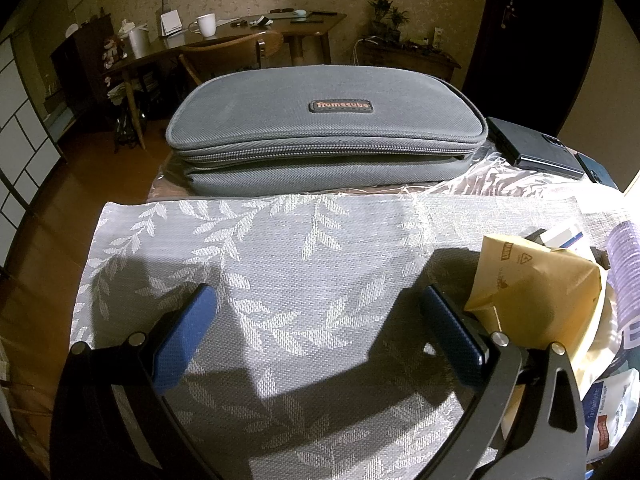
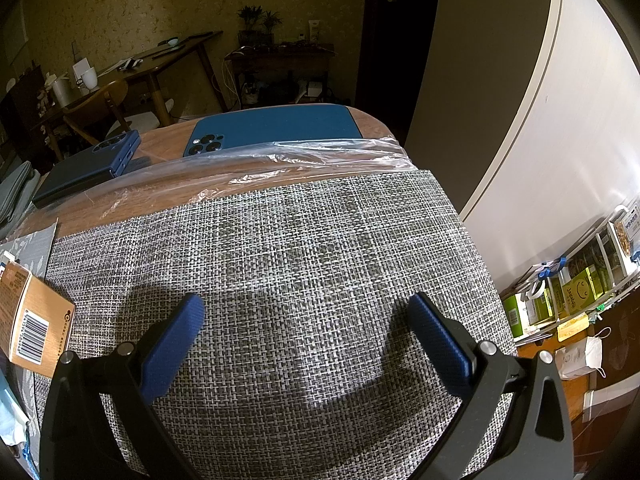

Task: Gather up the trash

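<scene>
Your worktop runs wide under both cameras, brown wood showing at the far edge. On your right side a grey woven placemat covers most of it, and on your left a pale leaf-patterned mat does the same. A sheet of clear plastic film lies crumpled along the far edge of the woven mat and reaches under the grey zip case, which sits flat just beyond the leaf mat. A blue phone lies camera-side up behind the film, and a dark folded device rests to its left, near the case.

Now the trash: it's piled between your two grippers. From the left wrist you see a crumpled tan paper bag at the right edge of the leaf mat, just beside your right-hand finger, with printed wrappers heaped under and behind it. From the right wrist a brown carton with a barcode sits at the left edge of the woven mat.

Your left gripper hovers over the leaf mat, blue fingers spread wide, nothing between them. Your right gripper hangs over the woven mat, fingers equally wide apart and empty.
</scene>
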Demonstrator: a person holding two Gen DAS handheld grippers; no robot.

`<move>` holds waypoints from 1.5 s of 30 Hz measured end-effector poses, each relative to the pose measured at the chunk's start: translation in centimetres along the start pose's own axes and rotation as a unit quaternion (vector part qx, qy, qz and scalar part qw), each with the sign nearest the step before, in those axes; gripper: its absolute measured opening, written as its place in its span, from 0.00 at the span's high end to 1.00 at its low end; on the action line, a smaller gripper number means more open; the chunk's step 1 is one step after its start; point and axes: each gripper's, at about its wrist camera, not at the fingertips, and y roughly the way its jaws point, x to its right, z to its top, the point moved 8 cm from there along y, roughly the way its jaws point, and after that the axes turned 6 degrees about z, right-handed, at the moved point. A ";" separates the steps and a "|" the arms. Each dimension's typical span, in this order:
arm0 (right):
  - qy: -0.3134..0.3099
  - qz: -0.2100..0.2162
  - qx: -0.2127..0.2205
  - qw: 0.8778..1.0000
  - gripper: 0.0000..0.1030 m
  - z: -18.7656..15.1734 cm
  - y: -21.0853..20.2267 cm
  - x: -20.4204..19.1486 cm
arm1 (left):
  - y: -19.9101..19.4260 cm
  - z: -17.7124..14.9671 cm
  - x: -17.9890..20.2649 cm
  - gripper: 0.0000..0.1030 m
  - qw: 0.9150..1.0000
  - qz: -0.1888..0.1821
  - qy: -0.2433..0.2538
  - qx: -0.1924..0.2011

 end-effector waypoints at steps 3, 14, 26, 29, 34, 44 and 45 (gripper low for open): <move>0.000 0.000 0.000 1.000 0.04 0.0 0.0 0.0 | 0.0 0.0 0.0 0.01 1.000 0.000 0.000 0.000; 0.000 0.000 0.000 1.000 0.04 0.0 0.0 0.0 | 0.0 0.0 0.0 0.01 1.000 0.000 0.000 0.000; 0.040 0.020 0.000 0.999 0.04 -1.1 -2.1 -0.5 | -1.0 -0.7 -3.1 0.01 0.999 -0.013 -0.053 -0.006; 0.047 0.070 0.041 0.996 0.04 -1.9 -6.3 -3.3 | -2.7 -0.3 -3.7 0.01 0.994 -0.065 -0.091 0.002; 0.044 0.188 0.056 0.980 0.04 -3.8 -11.3 -11.4 | -6.4 1.2 0.7 0.01 0.982 -0.179 -0.061 0.015; 0.008 0.238 0.022 0.971 0.04 -6.7 -10.0 -22.3 | -2.5 2.3 8.9 0.01 0.955 -0.277 -0.078 -0.075; 0.006 0.236 0.021 0.971 0.04 -6.6 -9.6 -22.7 | -2.7 1.6 9.2 0.01 0.953 -0.279 -0.082 -0.083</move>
